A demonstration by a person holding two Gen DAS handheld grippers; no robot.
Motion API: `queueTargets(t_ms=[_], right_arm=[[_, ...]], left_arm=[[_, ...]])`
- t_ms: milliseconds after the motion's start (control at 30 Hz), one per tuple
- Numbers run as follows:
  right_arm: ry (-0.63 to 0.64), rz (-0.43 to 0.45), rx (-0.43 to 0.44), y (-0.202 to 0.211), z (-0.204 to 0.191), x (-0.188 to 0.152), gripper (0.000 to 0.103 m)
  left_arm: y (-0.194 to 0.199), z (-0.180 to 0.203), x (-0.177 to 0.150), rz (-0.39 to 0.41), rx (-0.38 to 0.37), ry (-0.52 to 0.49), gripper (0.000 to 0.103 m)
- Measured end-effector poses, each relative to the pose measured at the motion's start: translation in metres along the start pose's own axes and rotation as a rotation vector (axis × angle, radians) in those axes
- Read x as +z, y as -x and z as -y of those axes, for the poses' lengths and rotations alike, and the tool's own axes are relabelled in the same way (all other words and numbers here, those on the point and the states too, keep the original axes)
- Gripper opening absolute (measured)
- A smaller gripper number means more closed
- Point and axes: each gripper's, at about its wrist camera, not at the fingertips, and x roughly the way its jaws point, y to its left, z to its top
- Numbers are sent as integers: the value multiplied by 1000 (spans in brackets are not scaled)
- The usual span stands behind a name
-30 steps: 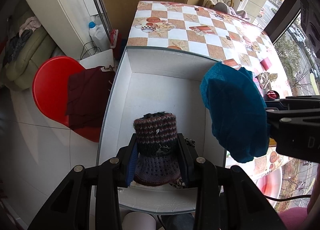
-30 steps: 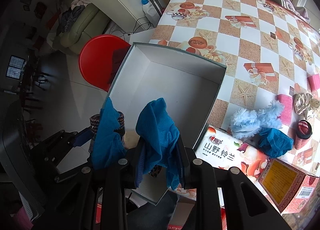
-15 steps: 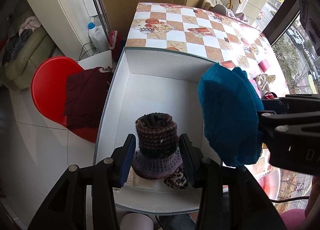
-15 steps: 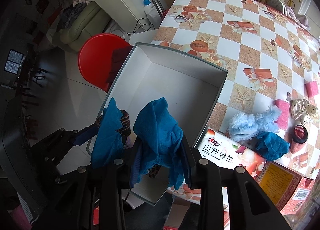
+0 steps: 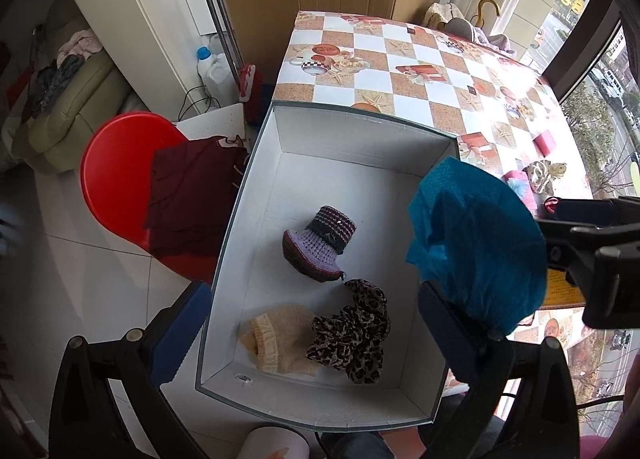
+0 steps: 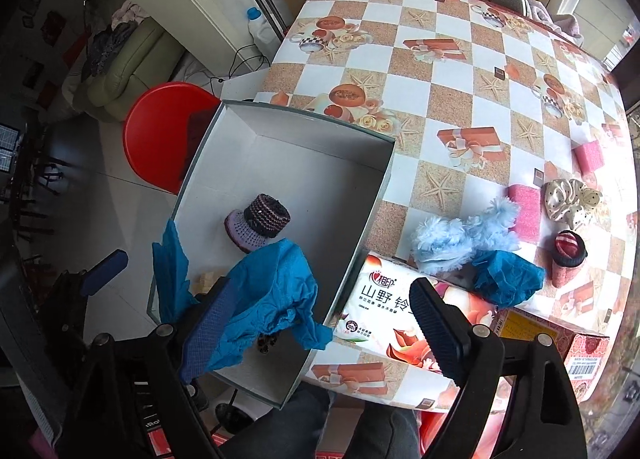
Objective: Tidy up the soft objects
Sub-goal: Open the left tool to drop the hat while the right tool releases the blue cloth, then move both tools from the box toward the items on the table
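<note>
Over the white box (image 5: 360, 139), left gripper (image 5: 314, 291): jaws are opening wide, nothing between them now; a second ago they were clamping the knitted hat (image 5: 320, 243).
Knitted hat: now lying on the box floor, clear of both pads, beside a leopard scrunchie (image 5: 352, 335) and a beige knit piece (image 5: 280, 339).
Right gripper (image 6: 322, 291): jaws are also opening, no longer pinching. The teal cloth (image 6: 272, 291) is hanging off its left finger over the box's near end. Can't tell whether it's snagging or falling.
Change, meaning: both releases are happening together. The hat is counting as placed; the cloth is probably going in next, not landed yet.
Still waiting on the table (image 6: 440, 71): pale blue fluffy item (image 6: 460, 239), second teal cloth (image 6: 504, 279), cream scrunchie (image 6: 576, 199), red-striped knit piece (image 6: 568, 255).
Writing: tissue pack (image 6: 392, 319) beside the box is showing "山野 铃", with the rest hiding behind the right finger; the small logo above it is too fine to read.
Orange carton (image 6: 580, 351): carrying a barcode, print unreadable.
</note>
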Motion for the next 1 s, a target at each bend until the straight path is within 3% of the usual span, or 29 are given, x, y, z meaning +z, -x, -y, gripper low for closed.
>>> queueTargets(t_ms=[67, 233, 667, 1000], right_arm=[[33, 23, -90, 3, -2, -1, 103], [76, 68, -145, 11, -1, -2, 103], [20, 97, -144, 24, 30, -4, 103], [-145, 90, -104, 37, 104, -10, 103]], left_arm=[[3, 1, 0, 4, -8, 2, 103], [7, 6, 3, 7, -21, -13, 103], [13, 41, 23, 19, -18, -103, 103], [5, 105, 41, -1, -23, -247, 103]])
